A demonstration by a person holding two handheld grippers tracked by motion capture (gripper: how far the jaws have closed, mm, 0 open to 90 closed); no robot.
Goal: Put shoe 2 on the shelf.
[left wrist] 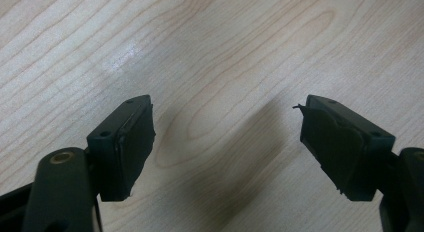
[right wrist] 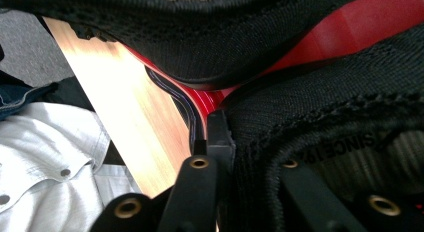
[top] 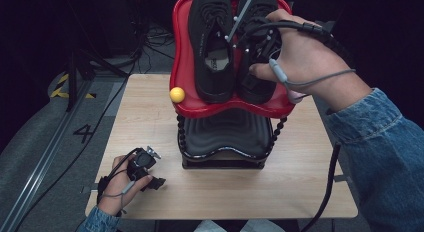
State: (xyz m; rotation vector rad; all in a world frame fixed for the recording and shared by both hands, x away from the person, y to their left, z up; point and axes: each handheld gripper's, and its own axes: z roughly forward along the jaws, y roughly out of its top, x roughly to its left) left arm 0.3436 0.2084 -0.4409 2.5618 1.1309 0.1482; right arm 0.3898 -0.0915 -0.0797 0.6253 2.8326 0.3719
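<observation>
Right gripper (right wrist: 235,157): 1 jaw outside the collar of the right shoe (right wrist: 325,112), the other inside its opening; the jaws pinch the shoe's knitted collar wall between them.
Right shoe: black, on the red tray (top: 186,67); long axis runs away from the person, toe to the far end, heel toward the tray's near rim.
Left shoe (top: 214,47): black, parallel and just beside the right shoe, same heading.
Right hand (top: 300,52): reaches over the tray from the right, palm down, gripper pointing down into the heel.
Tray: sits atop a black stand (top: 225,137) on the wooden table (top: 150,117).
Left gripper (left wrist: 225,147): jaws spread wide, bare table between them.
Left hand (top: 122,179): rests at the table's near left corner.
</observation>
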